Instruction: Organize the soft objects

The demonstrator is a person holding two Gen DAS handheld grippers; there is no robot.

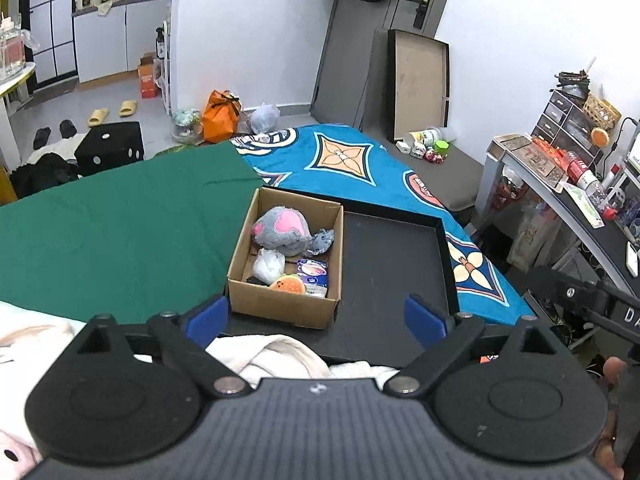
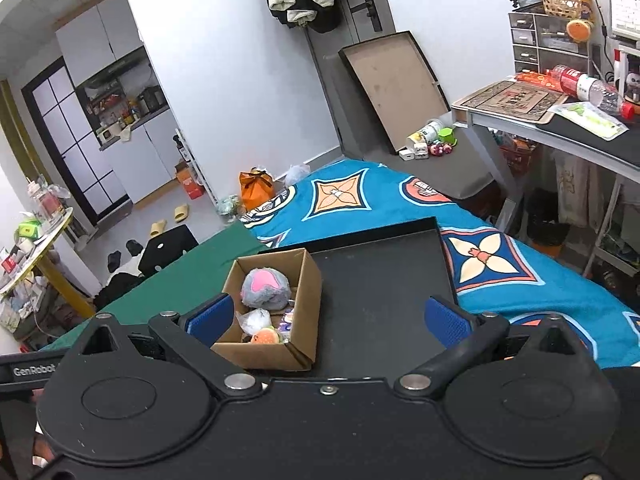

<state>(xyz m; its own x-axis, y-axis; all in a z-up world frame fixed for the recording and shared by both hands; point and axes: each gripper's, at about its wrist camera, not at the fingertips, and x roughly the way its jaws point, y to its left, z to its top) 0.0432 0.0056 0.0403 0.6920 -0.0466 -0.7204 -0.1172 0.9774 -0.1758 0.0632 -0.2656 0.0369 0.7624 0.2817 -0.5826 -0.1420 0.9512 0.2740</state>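
Left wrist view: the left gripper (image 1: 316,318) hangs above the near edge of a black tray (image 1: 394,252) that lies on the bed. Its blue fingers (image 1: 208,318) stand wide apart with nothing between them. A cardboard box (image 1: 286,304) sits in the left part of the tray. Inside the box lie a grey plush toy (image 1: 280,230) with pink patches at the back, a white crumpled bag (image 1: 267,265) in the middle, a burger-shaped toy (image 1: 287,284) at the front and a printed packet (image 1: 314,274) beside it. A green cloth (image 1: 112,232) covers the bed left of the box; a blue patterned blanket (image 1: 360,164) lies behind the tray. A cream garment (image 1: 272,354) lies just under the gripper.

Right wrist view: the right gripper (image 2: 328,316) is likewise spread open and empty. The box (image 2: 268,354) appears near its left finger, the bare tray floor (image 2: 380,300) between the fingers. A desk (image 2: 560,128) stands at the right, carrying a plastic bottle (image 2: 588,86).
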